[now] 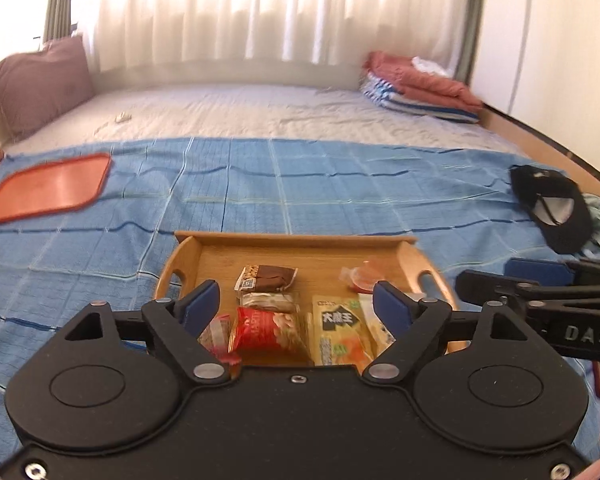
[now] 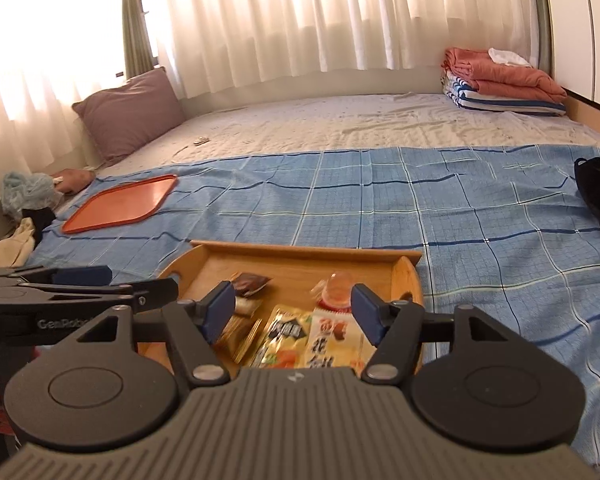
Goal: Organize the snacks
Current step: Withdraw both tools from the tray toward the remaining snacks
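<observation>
A wooden tray [image 1: 300, 239] [image 2: 408, 280] with handle cut-outs sits on the blue checked blanket, holding several snack packets: a brown chocolate bar [image 1: 266, 277], a red packet [image 1: 266, 330], a yellow-green packet [image 1: 340, 330] [image 2: 284, 336], a yellow-white packet [image 2: 332, 344] and a small red jelly cup [image 1: 366, 278] [image 2: 338, 294]. My left gripper [image 1: 296, 306] is open and empty just above the tray's near side. My right gripper [image 2: 292, 310] is open and empty over the tray's right half. Each gripper shows at the edge of the other's view.
An empty orange tray [image 1: 48, 186] [image 2: 122, 202] lies on the blanket far left. A purple pillow [image 2: 132, 112], folded towels [image 2: 500, 84] at the far right and a black bag [image 1: 552, 208] on the right edge lie on the bed.
</observation>
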